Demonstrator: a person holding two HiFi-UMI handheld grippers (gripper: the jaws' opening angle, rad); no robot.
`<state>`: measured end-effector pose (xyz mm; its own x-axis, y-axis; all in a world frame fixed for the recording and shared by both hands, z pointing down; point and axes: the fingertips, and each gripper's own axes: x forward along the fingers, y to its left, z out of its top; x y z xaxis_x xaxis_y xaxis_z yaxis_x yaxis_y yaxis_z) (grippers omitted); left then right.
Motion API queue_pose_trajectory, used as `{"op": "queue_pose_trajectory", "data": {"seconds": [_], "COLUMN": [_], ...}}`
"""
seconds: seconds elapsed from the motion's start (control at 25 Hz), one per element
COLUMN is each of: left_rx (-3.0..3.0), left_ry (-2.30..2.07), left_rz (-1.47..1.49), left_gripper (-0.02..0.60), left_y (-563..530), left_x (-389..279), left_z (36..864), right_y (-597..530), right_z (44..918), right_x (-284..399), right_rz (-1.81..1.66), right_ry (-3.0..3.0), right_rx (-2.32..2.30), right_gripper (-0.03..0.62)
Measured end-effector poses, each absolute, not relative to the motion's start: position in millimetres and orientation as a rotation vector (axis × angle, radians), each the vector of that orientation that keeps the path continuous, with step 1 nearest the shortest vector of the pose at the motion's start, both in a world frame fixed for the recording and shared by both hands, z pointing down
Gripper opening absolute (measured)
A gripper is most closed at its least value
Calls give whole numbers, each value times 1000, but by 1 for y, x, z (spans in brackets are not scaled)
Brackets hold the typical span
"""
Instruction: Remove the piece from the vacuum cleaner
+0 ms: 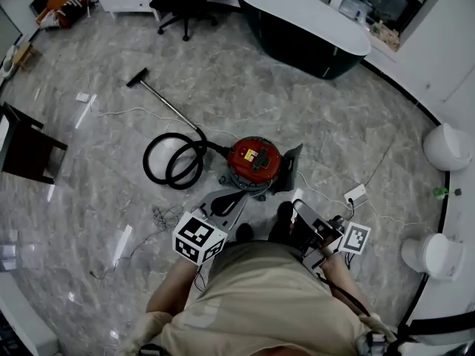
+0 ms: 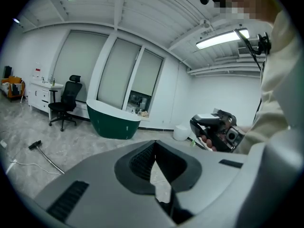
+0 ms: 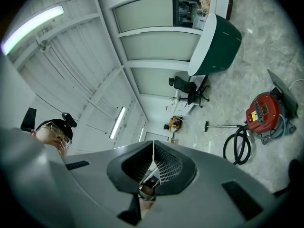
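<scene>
The person's beige-clad torso fills the lower edge of the head view, standing on a grey marbled floor with a dark green bathtub well beyond. The red vacuum cleaner sits on the floor just ahead of the person's feet. Its black hose is coiled to its left and runs into a thin wand that lies well away. A dark grey panel stands tilted against the canister's right side; it is probably the piece to come off, though that is not certain. The left gripper has its jaws pressed together on nothing, and the right gripper is likewise closed and empty. Both are near the canister but apart from it. To do this well, the jaws should spread before reaching in. One gripper should steady the red body while the other takes the panel by a free edge and draws it off evenly, keeping clear of the hose.
</scene>
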<state>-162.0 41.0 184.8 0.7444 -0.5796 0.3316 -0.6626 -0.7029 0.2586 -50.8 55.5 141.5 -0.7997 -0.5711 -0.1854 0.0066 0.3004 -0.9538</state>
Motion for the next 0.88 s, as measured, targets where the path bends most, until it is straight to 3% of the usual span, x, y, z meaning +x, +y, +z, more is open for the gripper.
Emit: {"op": "queue_pose_trajectory", "data": {"seconds": [0.32,0.88], "left_rx": [2591,2537], "left_ry": [-944,-853], "left_rz": [426,694], "left_gripper": [3,5], "left_y": [8,-71], "left_x": [-124,3], "left_z": [185,222], "right_y": [21,-61], "right_z": [165,239], "right_x": [-23,114], "right_rz": [-1627,-1716], "right_ry": [2023,2063], "right_rx": [-515,-680], "right_gripper": [3,3]}}
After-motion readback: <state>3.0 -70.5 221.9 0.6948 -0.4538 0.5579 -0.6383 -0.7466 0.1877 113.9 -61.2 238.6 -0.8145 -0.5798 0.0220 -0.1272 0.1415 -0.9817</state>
